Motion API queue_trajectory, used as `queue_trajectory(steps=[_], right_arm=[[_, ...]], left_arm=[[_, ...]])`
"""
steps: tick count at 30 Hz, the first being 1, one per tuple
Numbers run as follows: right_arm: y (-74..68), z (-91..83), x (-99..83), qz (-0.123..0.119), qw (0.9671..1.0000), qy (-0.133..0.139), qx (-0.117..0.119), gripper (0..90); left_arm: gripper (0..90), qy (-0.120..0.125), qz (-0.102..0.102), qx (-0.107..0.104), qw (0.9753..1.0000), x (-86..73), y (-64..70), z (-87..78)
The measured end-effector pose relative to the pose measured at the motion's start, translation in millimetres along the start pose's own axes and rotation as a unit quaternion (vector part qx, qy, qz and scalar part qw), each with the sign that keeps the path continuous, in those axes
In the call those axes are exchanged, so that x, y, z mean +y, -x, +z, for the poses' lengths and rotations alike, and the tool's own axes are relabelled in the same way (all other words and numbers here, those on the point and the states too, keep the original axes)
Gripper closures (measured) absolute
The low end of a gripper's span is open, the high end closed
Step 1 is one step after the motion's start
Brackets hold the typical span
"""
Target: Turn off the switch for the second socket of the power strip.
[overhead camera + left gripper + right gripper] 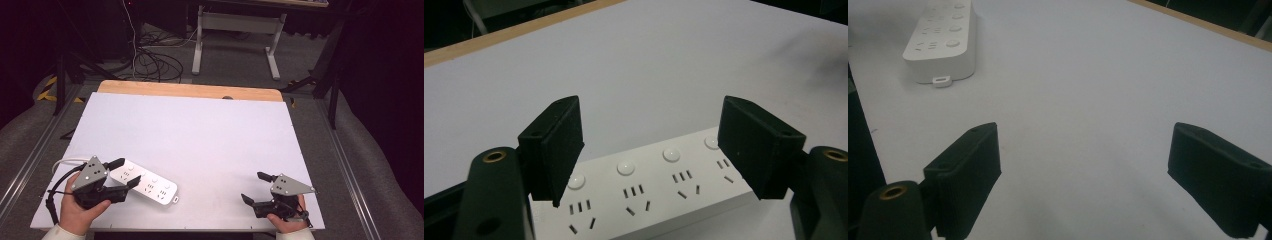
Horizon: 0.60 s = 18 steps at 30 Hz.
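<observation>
One white power strip [146,184] on the table [200,130], two grippers, left [123,172] and right [256,187], jaws spread, grasping nothing.

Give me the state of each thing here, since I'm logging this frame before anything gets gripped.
Power strip: lying flat on the table, sockets up, nothing plugged in, not gripped.
Left gripper: open, fingers straddling the strip's cable end.
Right gripper: open, holding nothing, over bare table.

Showing no legible text, labels, brands or numbers anywhere; power strip [649,192] bearing unmarked sockets only.
</observation>
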State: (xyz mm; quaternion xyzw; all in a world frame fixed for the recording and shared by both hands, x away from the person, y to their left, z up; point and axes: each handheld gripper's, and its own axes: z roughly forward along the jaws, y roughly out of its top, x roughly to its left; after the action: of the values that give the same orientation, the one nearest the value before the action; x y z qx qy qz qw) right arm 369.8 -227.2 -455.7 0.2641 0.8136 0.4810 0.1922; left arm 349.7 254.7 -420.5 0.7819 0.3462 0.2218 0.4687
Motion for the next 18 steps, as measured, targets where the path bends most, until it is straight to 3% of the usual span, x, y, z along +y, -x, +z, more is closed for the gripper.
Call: queue_trajectory(steps=[18], right_arm=[[0.9,0.0,-0.6,0.001,1.0000,0.003,0.009,14.1]], left_arm=[[27.8,-0.014,0.004,-0.006,0.9999,8.1,2.7,23.6]])
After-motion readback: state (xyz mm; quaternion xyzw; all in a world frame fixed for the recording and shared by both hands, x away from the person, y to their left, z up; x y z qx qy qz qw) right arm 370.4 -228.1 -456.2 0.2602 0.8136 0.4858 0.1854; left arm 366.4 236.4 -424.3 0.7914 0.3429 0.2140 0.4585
